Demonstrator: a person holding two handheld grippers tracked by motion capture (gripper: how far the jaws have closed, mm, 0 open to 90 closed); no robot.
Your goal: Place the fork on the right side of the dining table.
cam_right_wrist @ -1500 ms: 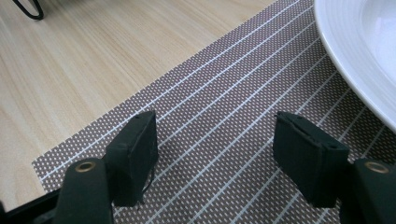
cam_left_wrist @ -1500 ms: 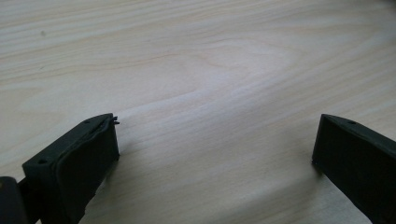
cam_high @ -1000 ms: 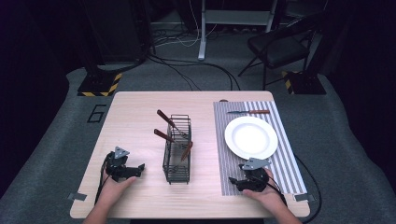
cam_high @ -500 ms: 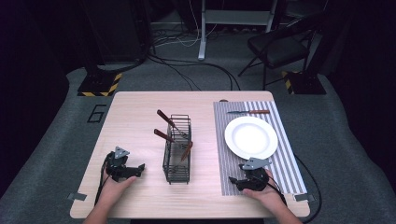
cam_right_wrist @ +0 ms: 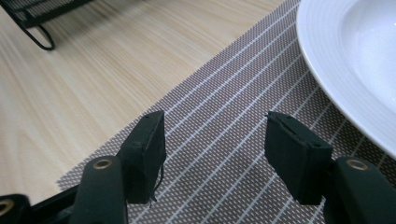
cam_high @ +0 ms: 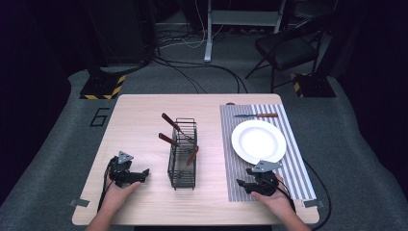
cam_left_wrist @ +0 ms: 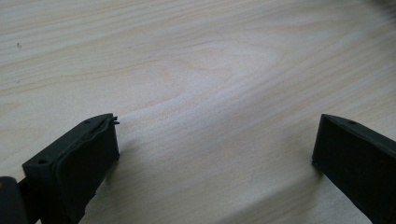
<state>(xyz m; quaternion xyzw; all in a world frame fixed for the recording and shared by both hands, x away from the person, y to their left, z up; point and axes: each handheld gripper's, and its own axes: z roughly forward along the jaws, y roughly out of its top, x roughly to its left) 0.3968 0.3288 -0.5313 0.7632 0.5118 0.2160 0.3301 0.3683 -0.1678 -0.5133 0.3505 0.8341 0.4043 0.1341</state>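
On the wooden surface [cam_high: 144, 120] a striped placemat [cam_high: 288, 159] carries a white plate [cam_high: 258, 141] and a knife [cam_high: 256, 115], a black wire rack [cam_high: 183, 154] holds brown-handled cutlery at centre, and the left tongs [cam_high: 143, 172] and right tongs [cam_high: 240, 184] rest wide apart, empty.
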